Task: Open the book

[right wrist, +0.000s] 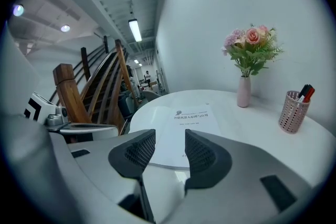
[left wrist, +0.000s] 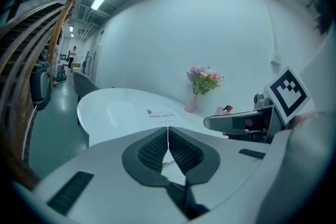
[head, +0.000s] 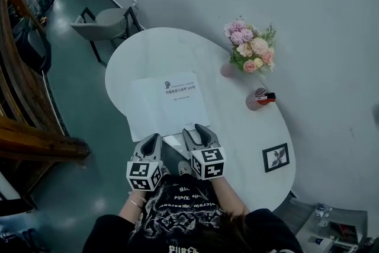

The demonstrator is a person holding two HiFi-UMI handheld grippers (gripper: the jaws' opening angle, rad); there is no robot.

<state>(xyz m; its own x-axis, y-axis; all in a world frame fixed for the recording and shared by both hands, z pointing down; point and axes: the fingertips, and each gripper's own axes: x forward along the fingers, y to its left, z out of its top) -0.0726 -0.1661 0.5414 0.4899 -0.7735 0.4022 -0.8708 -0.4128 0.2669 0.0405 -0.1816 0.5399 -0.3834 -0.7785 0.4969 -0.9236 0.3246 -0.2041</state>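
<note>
Both grippers sit at the near edge of the table [head: 154, 50], the person's hands largely hidden behind the marker cubes. Jaws of the left gripper [left wrist: 168, 136] are pressed together with nothing between them; those of the right gripper [right wrist: 170, 147] stand a narrow gap apart, empty, and in the head view they cover the near edge of the book [head: 177, 101]. It lies flat just beyond them, toward the table's left edge, with a printed white page facing up and a paler leaf spread to its left, cover or page I cannot tell. Its spine runs from the near edge toward the far edge; the heading is too small to read.
</note>
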